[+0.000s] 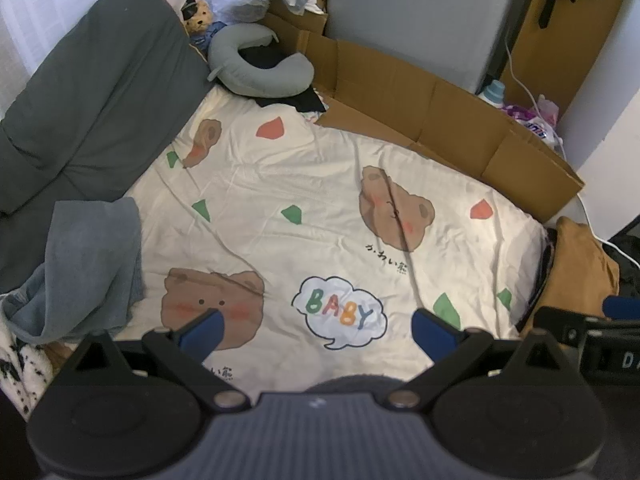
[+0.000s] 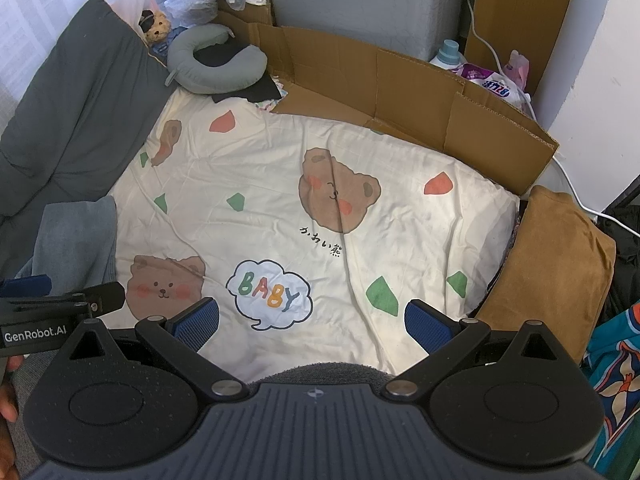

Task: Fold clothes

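A grey-blue garment (image 1: 88,264) lies crumpled at the left edge of the bed; in the right wrist view this grey-blue garment (image 2: 76,236) shows at the left. A folded tan garment (image 1: 576,276) rests at the bed's right edge, and the same tan garment (image 2: 552,272) fills the right side of the right wrist view. My left gripper (image 1: 316,332) hovers open over the cream bear-print sheet (image 1: 320,200) with nothing between its fingers. My right gripper (image 2: 312,322) is open too, above the sheet (image 2: 280,168), holding nothing.
A dark grey duvet (image 1: 92,92) is piled along the left. A grey neck pillow (image 1: 260,64) and teddy bear (image 1: 198,20) sit at the head. Cardboard (image 1: 440,120) lines the far right side. A colourful patterned cloth (image 2: 616,380) lies at the right.
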